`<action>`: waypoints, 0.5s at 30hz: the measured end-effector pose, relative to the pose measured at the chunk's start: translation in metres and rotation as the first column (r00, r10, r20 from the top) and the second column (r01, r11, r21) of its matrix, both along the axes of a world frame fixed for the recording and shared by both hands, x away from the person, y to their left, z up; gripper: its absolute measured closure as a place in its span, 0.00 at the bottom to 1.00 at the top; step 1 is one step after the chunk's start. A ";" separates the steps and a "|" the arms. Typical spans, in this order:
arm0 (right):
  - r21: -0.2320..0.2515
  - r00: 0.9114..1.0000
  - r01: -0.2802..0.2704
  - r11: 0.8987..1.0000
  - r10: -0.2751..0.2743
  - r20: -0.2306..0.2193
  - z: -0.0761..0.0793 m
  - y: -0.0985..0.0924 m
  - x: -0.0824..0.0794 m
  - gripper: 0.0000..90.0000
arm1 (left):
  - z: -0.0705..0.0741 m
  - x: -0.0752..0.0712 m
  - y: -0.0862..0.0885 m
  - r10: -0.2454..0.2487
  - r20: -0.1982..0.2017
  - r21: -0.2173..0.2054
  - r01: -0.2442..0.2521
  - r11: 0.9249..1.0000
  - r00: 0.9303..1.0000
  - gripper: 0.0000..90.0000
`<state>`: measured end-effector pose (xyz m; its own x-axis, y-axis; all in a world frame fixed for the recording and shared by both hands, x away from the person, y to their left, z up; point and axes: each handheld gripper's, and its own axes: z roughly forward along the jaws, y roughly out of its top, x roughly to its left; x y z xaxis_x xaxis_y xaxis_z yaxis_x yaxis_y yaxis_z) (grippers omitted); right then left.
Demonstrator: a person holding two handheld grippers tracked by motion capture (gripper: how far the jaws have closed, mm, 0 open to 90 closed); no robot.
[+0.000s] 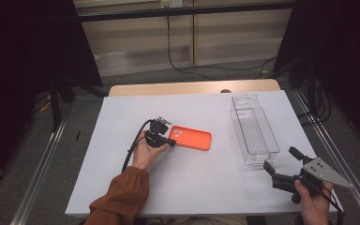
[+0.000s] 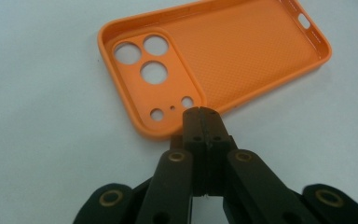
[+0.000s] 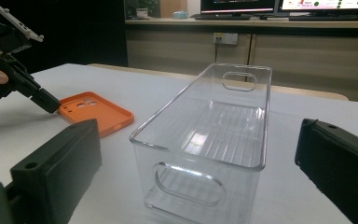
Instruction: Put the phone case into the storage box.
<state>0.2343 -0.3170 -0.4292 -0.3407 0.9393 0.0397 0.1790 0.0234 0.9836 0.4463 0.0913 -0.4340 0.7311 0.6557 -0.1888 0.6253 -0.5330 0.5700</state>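
Orange case (image 1: 191, 138) lies flat on white sheet (image 1: 122, 187), left of clear bin (image 1: 254, 130), apart from it. Left gripper (image 2: 200, 112) closed, tips at case's camera-end rim, grip uncertain. Right gripper (image 1: 281, 160) wide open, empty, near bin's near end. Judgement: case not yet lifted; bin empty.

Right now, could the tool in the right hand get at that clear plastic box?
Probably yes. The right tool has its jaws open, pointing at the near end of the empty clear box, with only bare table between them.
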 end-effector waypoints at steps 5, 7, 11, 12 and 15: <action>0.001 1.000 0.000 1.000 0.000 -0.001 0.000 0.000 0.000 0.00 | -0.001 0.001 0.000 0.017 -0.002 -0.012 -0.018 1.000 1.000 1.00; 0.001 1.000 0.000 1.000 0.000 -0.001 0.000 0.000 0.000 0.00 | -0.001 0.002 0.000 0.023 0.004 -0.010 -0.023 1.000 1.000 1.00; 0.001 1.000 0.000 1.000 0.000 0.000 0.000 0.000 0.000 0.00 | -0.001 0.003 0.001 0.029 0.009 -0.007 -0.029 1.000 1.000 1.00; 0.002 1.000 0.000 1.000 0.000 0.000 0.000 0.000 0.000 0.00 | -0.001 0.004 0.001 0.025 0.007 -0.009 -0.025 1.000 1.000 1.00; 0.001 1.000 0.000 1.000 0.000 -0.001 0.000 0.000 0.000 0.00 | -0.001 0.005 0.001 0.026 0.009 -0.006 -0.026 1.000 1.000 1.00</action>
